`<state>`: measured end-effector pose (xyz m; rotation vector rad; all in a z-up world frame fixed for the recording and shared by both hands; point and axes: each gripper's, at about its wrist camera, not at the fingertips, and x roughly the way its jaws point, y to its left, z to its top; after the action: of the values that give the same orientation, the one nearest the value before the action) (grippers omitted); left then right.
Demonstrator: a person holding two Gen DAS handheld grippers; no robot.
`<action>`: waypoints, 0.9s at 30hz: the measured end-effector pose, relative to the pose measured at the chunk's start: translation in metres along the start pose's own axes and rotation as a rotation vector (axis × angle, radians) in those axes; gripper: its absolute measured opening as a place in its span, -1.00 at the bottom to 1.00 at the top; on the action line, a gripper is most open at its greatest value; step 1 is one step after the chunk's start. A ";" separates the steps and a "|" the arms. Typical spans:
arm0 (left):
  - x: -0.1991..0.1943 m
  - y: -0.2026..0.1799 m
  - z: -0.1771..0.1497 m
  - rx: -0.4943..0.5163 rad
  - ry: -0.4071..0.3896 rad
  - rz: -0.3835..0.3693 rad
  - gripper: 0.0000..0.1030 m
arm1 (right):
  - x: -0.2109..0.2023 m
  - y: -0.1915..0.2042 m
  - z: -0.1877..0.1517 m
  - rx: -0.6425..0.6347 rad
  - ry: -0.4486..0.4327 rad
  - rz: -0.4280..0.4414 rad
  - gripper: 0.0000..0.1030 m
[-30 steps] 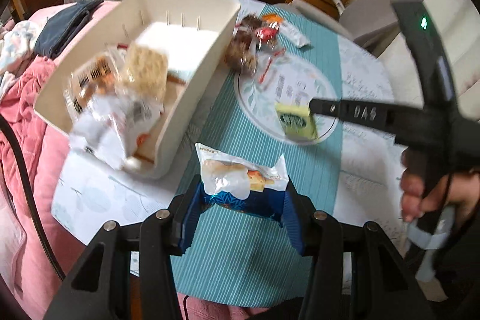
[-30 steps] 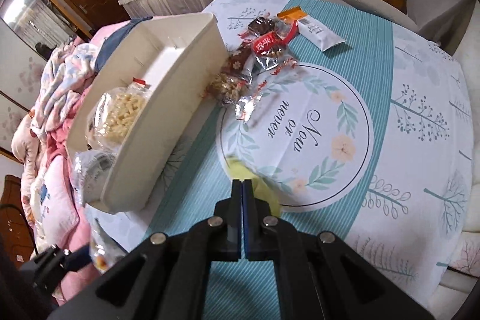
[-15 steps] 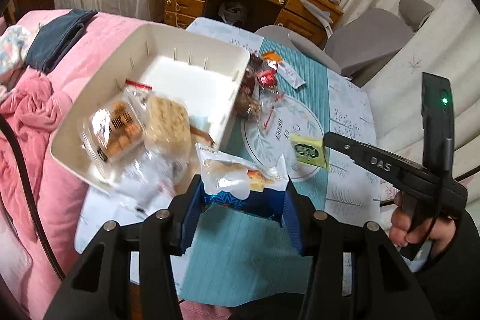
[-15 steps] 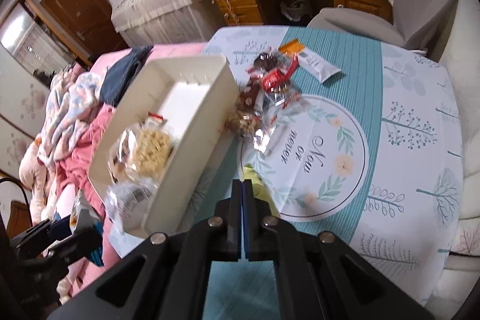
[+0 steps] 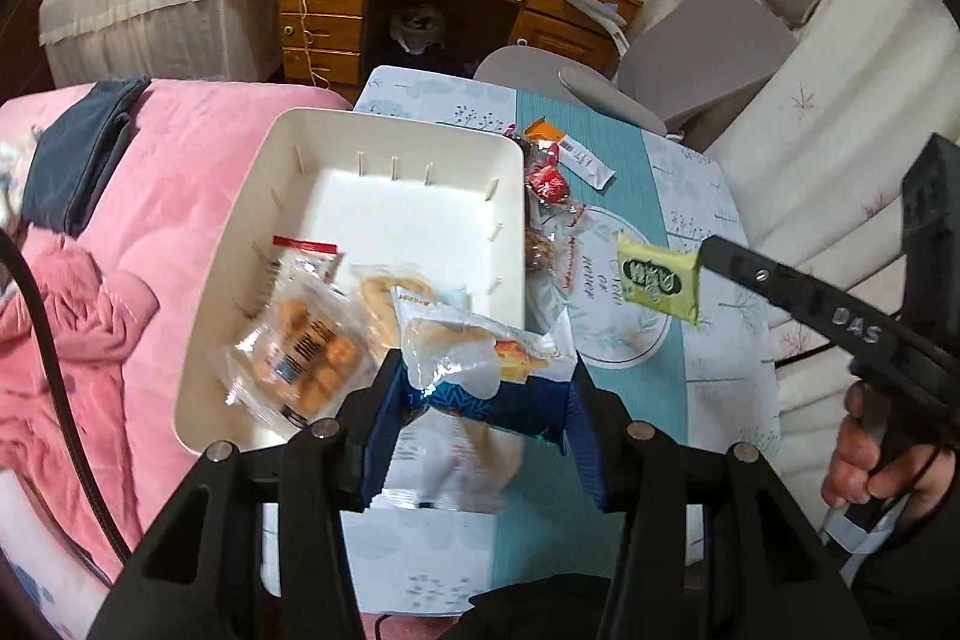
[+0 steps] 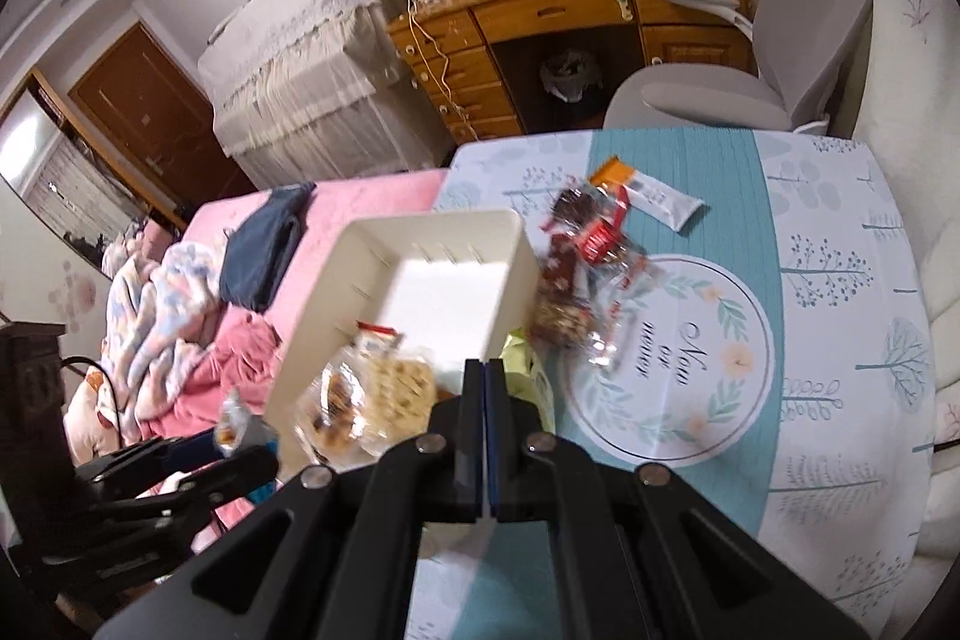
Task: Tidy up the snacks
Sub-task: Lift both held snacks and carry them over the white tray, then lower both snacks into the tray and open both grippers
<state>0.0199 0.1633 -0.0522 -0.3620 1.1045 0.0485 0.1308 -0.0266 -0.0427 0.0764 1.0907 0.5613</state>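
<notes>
2 packets (image 5: 480, 370) gripped crosswise, above tray (image 5: 384, 196)

My left gripper (image 5: 486, 418) black and angular with blue finger pads (image 5: 384, 430), silver screws at the joints, a black cable trailing beside it, my right gripper (image 6: 486, 436) black too, white "DAS" lettering on its arm, my dark sleeve at the wrist

Open far half of cream bin (image 5: 420, 214), floor bare. Near half crowded with wrapped snacks (image 5: 300, 352). Heap of candy wrappers (image 6: 576, 280) pressed against bin's right wall. Bare tablecloth (image 6: 840, 328) farther right, unobstructed.
</notes>
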 end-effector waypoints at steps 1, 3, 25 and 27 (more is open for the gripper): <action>0.001 0.005 0.001 0.007 0.008 -0.003 -0.06 | -0.001 0.006 0.000 0.004 -0.011 0.001 -1.00; 0.004 0.016 0.005 0.021 0.038 -0.013 -0.06 | 0.000 0.017 -0.001 0.008 -0.026 0.003 -1.00; 0.030 0.106 0.019 0.050 0.190 -0.020 0.34 | 0.055 0.125 -0.031 -0.040 0.037 0.024 -0.94; 0.030 0.106 0.024 0.047 0.201 -0.022 0.48 | 0.055 0.122 -0.030 -0.024 0.038 0.004 -0.62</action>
<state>0.0311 0.2661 -0.0974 -0.3420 1.2982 -0.0336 0.0754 0.0973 -0.0615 0.0471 1.1204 0.5818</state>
